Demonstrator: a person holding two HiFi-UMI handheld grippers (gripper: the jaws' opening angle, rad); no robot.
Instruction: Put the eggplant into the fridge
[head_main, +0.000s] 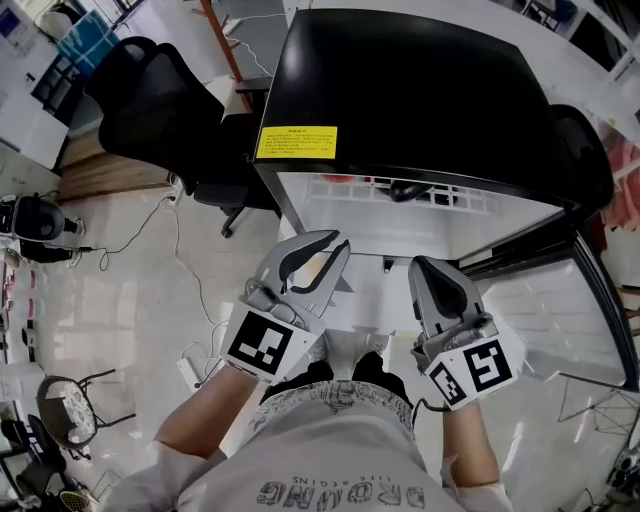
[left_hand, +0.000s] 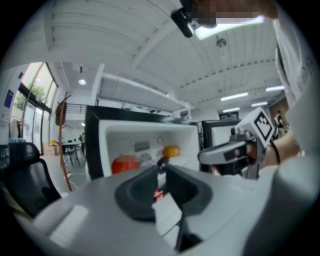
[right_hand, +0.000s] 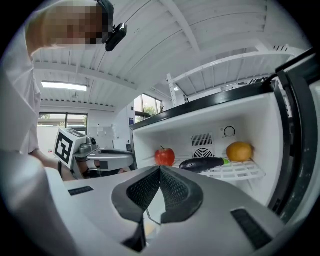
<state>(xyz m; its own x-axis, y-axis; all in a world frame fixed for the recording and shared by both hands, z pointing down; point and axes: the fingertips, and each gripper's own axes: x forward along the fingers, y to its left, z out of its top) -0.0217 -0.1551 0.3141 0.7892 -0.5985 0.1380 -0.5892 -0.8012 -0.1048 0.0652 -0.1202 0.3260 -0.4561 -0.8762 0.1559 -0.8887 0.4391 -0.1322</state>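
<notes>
Head view has the left gripper (head_main: 338, 243), jaws nearly together on nothing, and the right gripper (head_main: 421, 264), closed and empty, level before the open fridge (head_main: 400, 90), probably because the eggplant (right_hand: 202, 163) already lies on its wire shelf (right_hand: 235, 172) between apple (right_hand: 164, 156) and orange (right_hand: 239, 151).

an open-plan office or lab workspace: a black mesh office chair (head_main: 150, 100) stands on a glossy white floor (head_main: 120, 300) with loose cables (head_main: 175, 228), under a white ribbed ceiling (right_hand: 200, 45) with strip lights (right_hand: 62, 86). tall windows (left_hand: 30, 92) line one side, and a small black fridge (head_main: 400, 90) stands on the floor.
</notes>
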